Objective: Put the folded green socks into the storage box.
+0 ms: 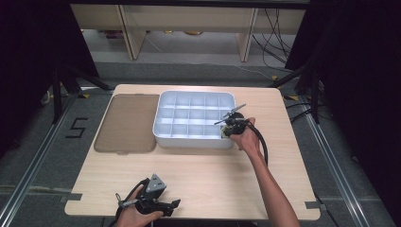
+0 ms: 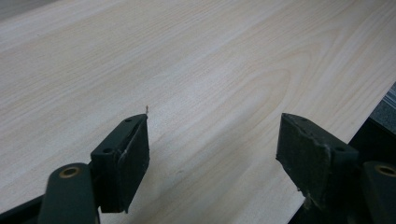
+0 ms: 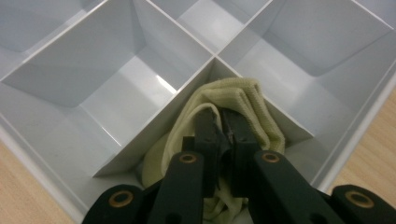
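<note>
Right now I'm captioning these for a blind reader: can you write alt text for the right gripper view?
The right gripper, jaws nearly shut, presses a pale yellow cloth into a corner compartment of a white divided tray. The neighbouring compartments look empty.

Overhead forward-down view; close tool cameras over table [image 1: 198, 165], tray [image 3: 93, 74].

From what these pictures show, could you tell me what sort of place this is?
Probably a lab or recording room rather than a home: a wooden table stands between dark curtains on a grey floor, the number 5 is taped beside it, and loose cables trail behind.
</note>
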{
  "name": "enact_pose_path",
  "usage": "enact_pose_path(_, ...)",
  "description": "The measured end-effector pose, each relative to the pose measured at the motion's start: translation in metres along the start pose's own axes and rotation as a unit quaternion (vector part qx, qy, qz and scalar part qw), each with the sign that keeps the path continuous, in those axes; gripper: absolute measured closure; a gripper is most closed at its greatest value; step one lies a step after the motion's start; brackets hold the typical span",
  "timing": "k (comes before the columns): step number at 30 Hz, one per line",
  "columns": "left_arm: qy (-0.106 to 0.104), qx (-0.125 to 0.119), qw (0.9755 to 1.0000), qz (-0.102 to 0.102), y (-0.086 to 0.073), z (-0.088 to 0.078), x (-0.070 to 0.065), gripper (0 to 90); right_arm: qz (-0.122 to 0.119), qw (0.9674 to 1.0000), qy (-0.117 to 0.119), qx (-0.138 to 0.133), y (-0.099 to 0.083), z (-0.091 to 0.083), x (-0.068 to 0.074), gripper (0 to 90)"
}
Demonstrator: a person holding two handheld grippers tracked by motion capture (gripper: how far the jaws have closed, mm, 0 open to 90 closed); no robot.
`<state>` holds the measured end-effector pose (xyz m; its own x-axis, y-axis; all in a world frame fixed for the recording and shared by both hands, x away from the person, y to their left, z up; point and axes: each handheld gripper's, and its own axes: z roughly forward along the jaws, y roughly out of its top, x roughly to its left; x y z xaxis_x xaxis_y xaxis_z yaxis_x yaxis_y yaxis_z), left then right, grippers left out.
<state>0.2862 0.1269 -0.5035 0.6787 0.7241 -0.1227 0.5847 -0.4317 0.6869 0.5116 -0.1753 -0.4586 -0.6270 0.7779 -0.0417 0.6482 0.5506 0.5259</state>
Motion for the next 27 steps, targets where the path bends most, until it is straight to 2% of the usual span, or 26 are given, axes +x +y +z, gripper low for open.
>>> enact_pose_path(2,-0.003,0.001,1.0000,-0.001,0.000,0.000,0.000,25.0,0.001,1.0000,0.007,-0.002,0.000,-0.003,-0.001,83.9)
enact_pose_path(3,-0.001,0.000,1.0000,0.000,0.000,0.000,0.000,25.0,-0.008,0.9999,0.006,-0.013,0.000,-0.004,-0.002,83.4)
enact_pose_path(5,-0.005,0.000,1.0000,0.001,0.000,0.000,0.000,25.0,-0.003,0.9997,0.010,-0.024,0.001,-0.011,-0.002,82.4)
enact_pose_path(6,-0.005,0.000,1.0000,0.000,0.001,0.000,0.000,25.0,-0.011,0.9994,0.008,-0.033,0.001,-0.015,-0.002,82.0)
enact_pose_path(9,-0.004,0.000,1.0000,0.000,0.001,0.000,0.000,25.0,-0.012,0.9992,0.003,-0.039,0.003,-0.022,-0.003,80.9)
enact_pose_path(12,-0.007,-0.002,1.0000,-0.003,0.000,0.001,-0.001,25.0,-0.008,0.9978,-0.002,-0.066,0.002,-0.028,-0.004,79.7)
enact_pose_path(13,-0.005,0.002,1.0000,0.003,0.000,0.001,0.000,25.0,-0.008,0.9983,-0.001,-0.058,0.003,-0.032,-0.004,79.4)
enact_pose_path(15,-0.005,0.001,1.0000,0.003,0.000,0.000,0.000,25.0,-0.004,0.9981,0.001,-0.061,0.003,-0.034,-0.003,78.7)
enact_pose_path(18,-0.012,-0.014,0.9997,-0.013,0.000,0.002,-0.003,25.0,-0.003,0.9977,0.006,-0.067,0.002,-0.038,-0.004,78.4)
enact_pose_path(19,-0.005,0.000,1.0000,0.000,0.000,0.000,0.000,25.0,0.002,0.9969,0.003,-0.078,0.002,-0.037,-0.003,78.2)
enact_pose_path(20,-0.004,-0.001,1.0000,-0.001,0.000,0.000,0.000,25.0,-0.007,0.9973,0.009,-0.073,0.002,-0.041,-0.004,77.9)
enact_pose_path(21,-0.010,0.001,0.9999,-0.008,0.000,0.000,0.000,25.0,0.002,0.9968,0.009,-0.079,0.002,-0.042,-0.002,77.8)
enact_pose_path(22,-0.005,0.001,1.0000,-0.008,0.000,0.001,0.000,25.0,-0.001,0.9968,0.013,-0.079,0.002,-0.044,-0.002,77.6)
enact_pose_path(23,-0.001,0.000,1.0000,-0.007,0.000,0.000,0.000,25.0,0.008,0.9956,0.014,-0.092,0.002,-0.044,-0.001,77.4)
enact_pose_path(24,-0.004,-0.002,1.0000,-0.008,0.000,0.000,0.000,25.0,-0.001,0.9959,0.014,-0.089,0.001,-0.047,-0.001,77.1)
enact_pose_path(25,-0.008,-0.005,0.9999,-0.011,0.000,0.000,-0.001,25.0,0.002,0.9956,0.015,-0.093,0.001,-0.049,-0.001,77.0)
enact_pose_path(26,-0.008,-0.002,1.0000,-0.001,0.001,-0.001,0.000,25.0,0.001,0.9951,0.017,-0.097,0.001,-0.051,-0.001,76.9)
enact_pose_path(27,-0.007,-0.005,0.9999,-0.012,0.000,0.000,-0.001,25.0,-0.003,0.9946,0.018,-0.102,0.000,-0.052,-0.001,76.5)
